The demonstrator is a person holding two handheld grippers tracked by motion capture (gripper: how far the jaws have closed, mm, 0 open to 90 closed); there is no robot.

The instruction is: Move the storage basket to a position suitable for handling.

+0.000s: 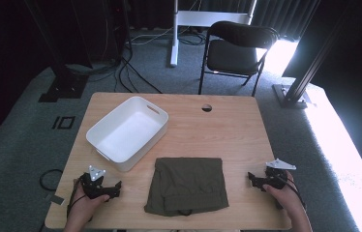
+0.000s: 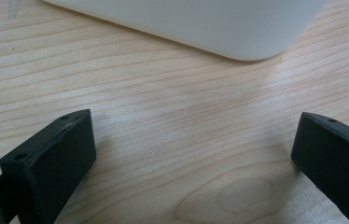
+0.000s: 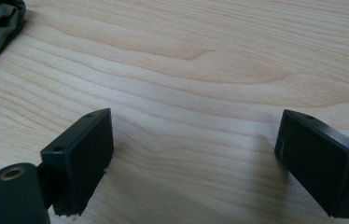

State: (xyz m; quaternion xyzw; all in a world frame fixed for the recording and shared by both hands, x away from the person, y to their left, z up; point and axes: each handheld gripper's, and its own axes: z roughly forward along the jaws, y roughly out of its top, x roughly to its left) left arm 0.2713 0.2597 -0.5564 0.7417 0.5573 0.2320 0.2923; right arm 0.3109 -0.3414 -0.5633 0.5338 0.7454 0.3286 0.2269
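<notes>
At the left of the wooden table [image 1: 237,130], the left gripper [image 1: 117,186] is held low over the wood with its jaws spread wide and nothing between them; a white bin [image 1: 127,133] stands just beyond it. A folded olive garment [image 1: 187,185] lies flat at the near middle of the table, between the two grippers and apart from both. At the right, the right gripper [image 1: 250,178] is held with jaws wide and empty, pointed toward the garment.

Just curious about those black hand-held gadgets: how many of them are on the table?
2: left tool beside the white bin, right tool right of the folded green cloth.
</notes>
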